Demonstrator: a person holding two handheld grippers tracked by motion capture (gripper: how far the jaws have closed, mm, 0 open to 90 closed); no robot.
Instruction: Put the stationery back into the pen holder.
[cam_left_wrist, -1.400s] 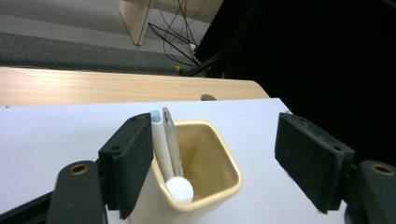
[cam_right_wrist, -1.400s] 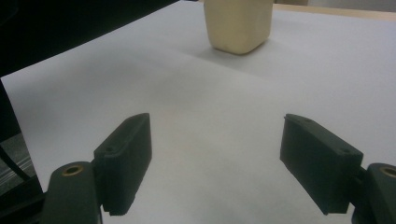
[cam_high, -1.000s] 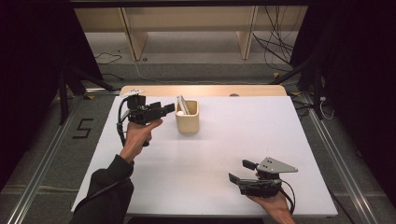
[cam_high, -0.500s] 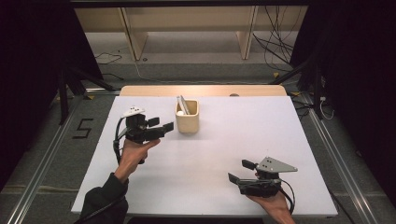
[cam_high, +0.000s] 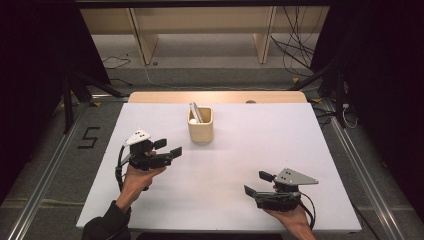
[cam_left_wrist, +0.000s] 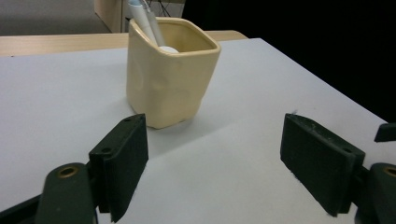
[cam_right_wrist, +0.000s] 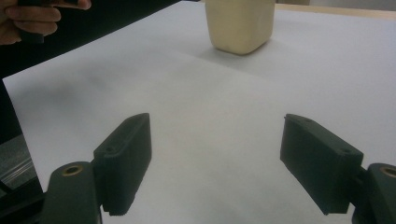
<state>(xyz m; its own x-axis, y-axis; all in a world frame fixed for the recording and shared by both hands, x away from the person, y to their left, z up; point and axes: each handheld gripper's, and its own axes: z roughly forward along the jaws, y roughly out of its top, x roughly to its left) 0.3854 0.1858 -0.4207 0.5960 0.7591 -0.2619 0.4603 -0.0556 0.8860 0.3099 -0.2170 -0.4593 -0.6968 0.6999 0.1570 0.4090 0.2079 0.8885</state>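
Observation:
A cream cup (cam_high: 200, 127) stands at the back middle of the white table (cam_high: 260, 150), with a pale pen (cam_high: 195, 112) and a white round-ended thing (cam_high: 192, 120) inside. My left gripper (cam_high: 168, 148) hovers left and nearer of the cup, pointing right, open and empty. Its jaws have just opened a little wider. In the left gripper view the cup (cam_left_wrist: 170, 79) with its pens (cam_left_wrist: 144, 18) stands beyond the left gripper (cam_left_wrist: 212, 158). My right gripper (cam_high: 257, 183) rests low at the near right, open with nothing between its fingers. In the right gripper view, the right gripper (cam_right_wrist: 215, 154) faces the cup (cam_right_wrist: 240, 23).
A wooden strip (cam_high: 150, 97) runs along the table's far edge. Behind it stand shelf legs (cam_high: 142, 40), and cables (cam_high: 295, 45) lie on the floor. A "5" (cam_high: 89, 137) is marked on the floor to the left. The other hand (cam_right_wrist: 37, 16) shows at the right gripper view's upper left.
My left gripper has drawn back from beside the cup, moving nearer and lower over the table. The right gripper has stayed where it was.

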